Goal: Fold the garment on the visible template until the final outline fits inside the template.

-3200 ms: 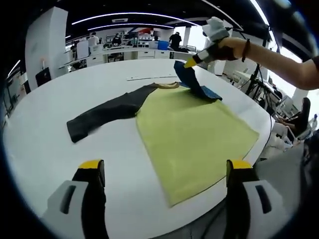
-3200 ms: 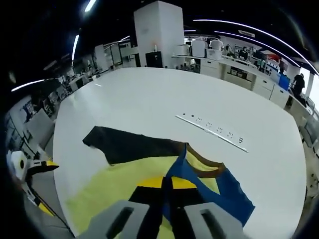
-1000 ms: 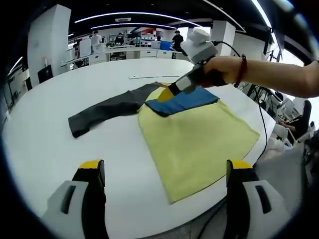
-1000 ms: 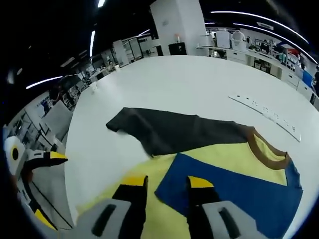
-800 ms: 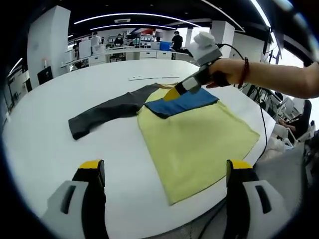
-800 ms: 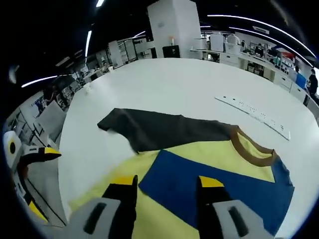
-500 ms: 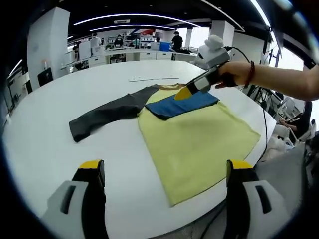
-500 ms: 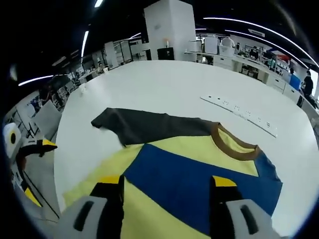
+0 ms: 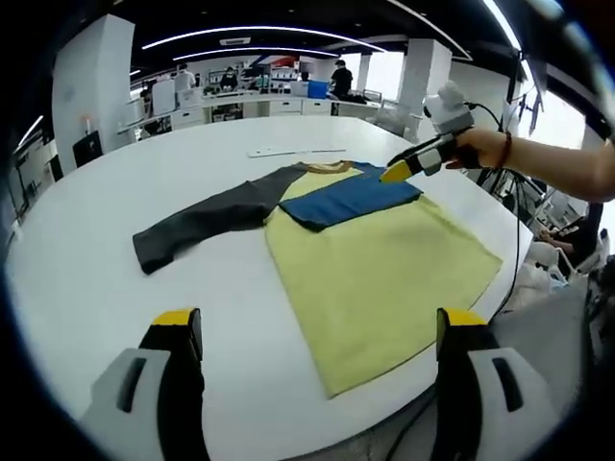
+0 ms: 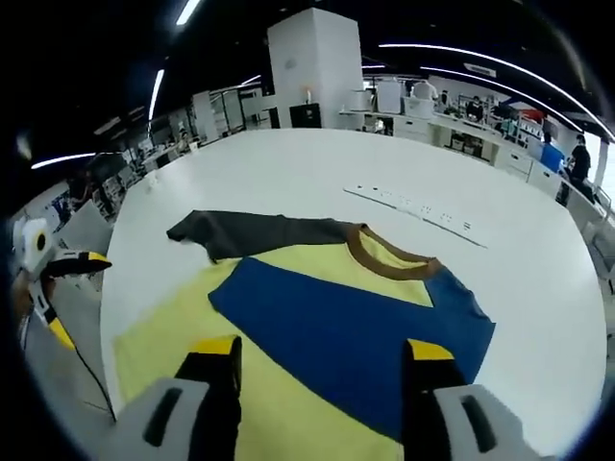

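You stand at a broad white counter (image 9: 77, 279) with a rounded edge, in a large open-plan hall. Beyond its far side a wide white pillar (image 10: 309, 60) rises to a dark ceiling crossed by curved light strips (image 9: 250, 29). Right of the pillar, rows of white desks (image 10: 452, 120) carry equipment. A long white strip (image 10: 408, 211) lies on the counter before those desks.

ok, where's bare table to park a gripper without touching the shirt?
Free: wide white table left of the dark sleeve, and beyond the collar toward the strip. Crowded: the edge side, where the yellow body reaches the rim.
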